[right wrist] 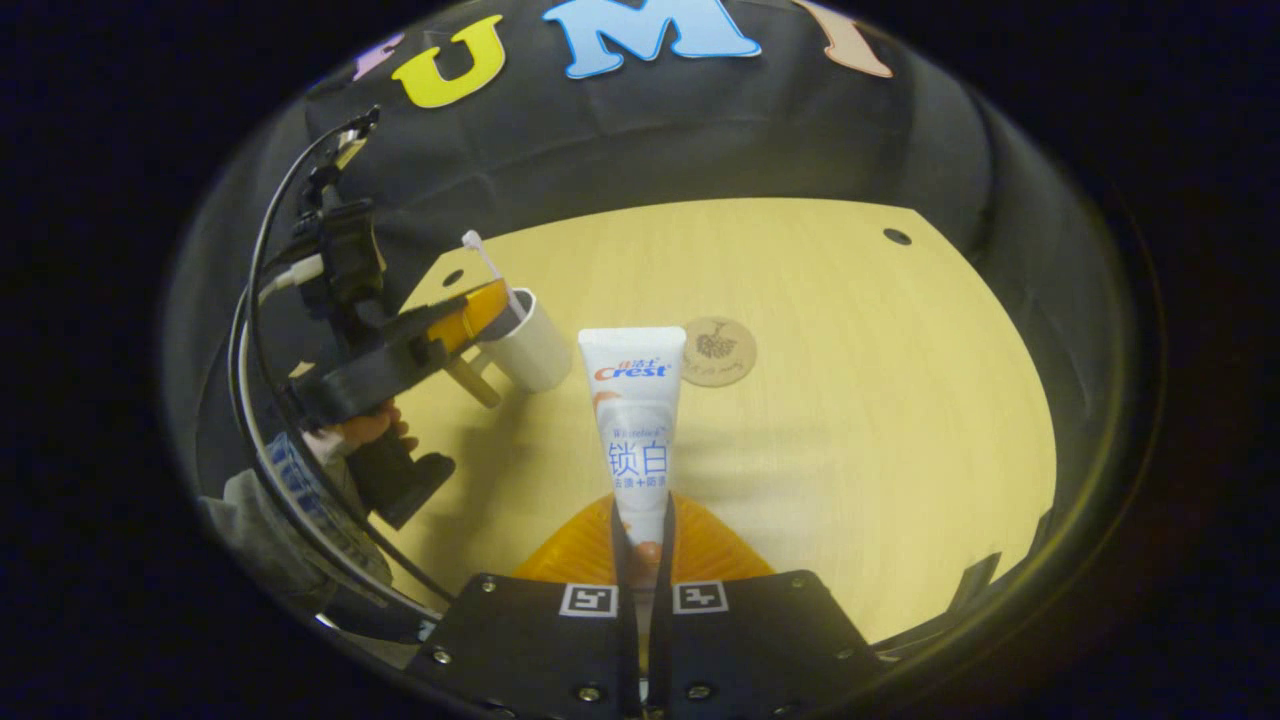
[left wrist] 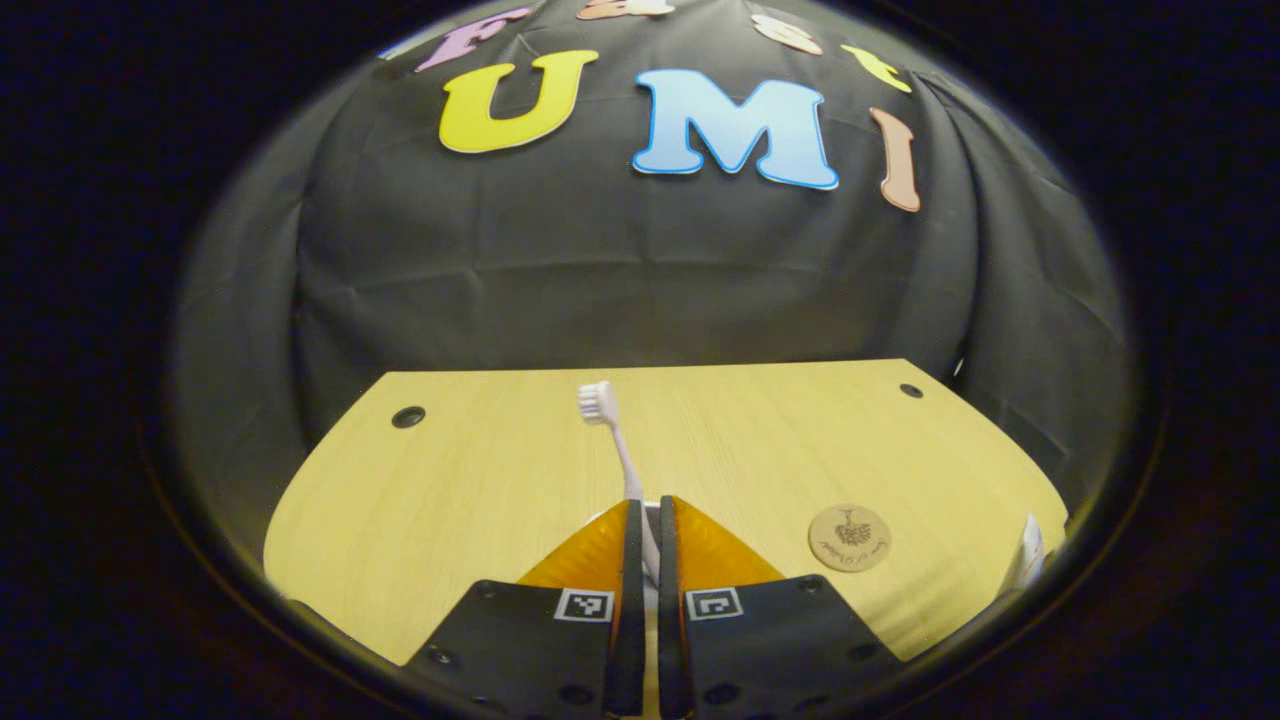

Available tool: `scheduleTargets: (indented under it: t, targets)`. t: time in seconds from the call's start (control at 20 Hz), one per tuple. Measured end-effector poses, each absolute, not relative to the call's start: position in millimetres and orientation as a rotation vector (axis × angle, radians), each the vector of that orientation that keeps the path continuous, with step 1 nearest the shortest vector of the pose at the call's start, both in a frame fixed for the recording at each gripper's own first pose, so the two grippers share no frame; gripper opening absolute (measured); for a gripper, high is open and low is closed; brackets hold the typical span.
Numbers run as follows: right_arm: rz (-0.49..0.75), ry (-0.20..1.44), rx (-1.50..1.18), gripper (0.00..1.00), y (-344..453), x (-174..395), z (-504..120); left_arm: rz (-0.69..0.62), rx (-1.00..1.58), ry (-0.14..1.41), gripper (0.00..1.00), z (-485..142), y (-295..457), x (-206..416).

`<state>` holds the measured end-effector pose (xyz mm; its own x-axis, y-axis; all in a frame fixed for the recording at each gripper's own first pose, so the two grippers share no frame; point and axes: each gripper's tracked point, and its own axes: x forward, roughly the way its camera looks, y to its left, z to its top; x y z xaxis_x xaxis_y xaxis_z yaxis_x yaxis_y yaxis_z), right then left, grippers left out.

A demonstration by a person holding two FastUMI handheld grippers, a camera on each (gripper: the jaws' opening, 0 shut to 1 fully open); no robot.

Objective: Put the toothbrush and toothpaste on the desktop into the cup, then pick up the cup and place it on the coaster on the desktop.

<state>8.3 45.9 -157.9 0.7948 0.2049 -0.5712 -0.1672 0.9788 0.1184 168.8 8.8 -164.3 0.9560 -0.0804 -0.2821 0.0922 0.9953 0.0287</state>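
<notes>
The desk is a pale wooden top with a wide bare stretch across its middle and right side, and dark cloth hanging close behind its far edge. Small round holes sit near its far corners.

In the right gripper view, at the left, a hand holds the left gripper over the white cup, which stands upright near the desk's left edge. Its fingers are nearly closed on the toothbrush, pinching the handle while the bristle head sticks up. I cannot tell whether the lower end is inside the cup.

Just right of the cup, the round coaster lies flat with nothing on it.

The right gripper is pressed shut on the toothpaste at its lower end, the tube pointing away toward the cup and coaster, raised above the desk.
</notes>
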Motion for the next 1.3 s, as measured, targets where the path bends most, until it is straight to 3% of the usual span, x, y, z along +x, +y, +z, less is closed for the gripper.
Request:
scheduleTargets:
  t: [0.65, 1.3]
  targets:
    - [0.322, 0.446, 0.227, 0.06, 132, 89, -81, -0.067, 0.055, 0.359, 0.12, -174, 59, 77]
    - [0.308, 0.414, 0.319, 0.05, 187, 165, -75, 0.091, 0.053, 0.444, 0.12, -195, 181, -6]
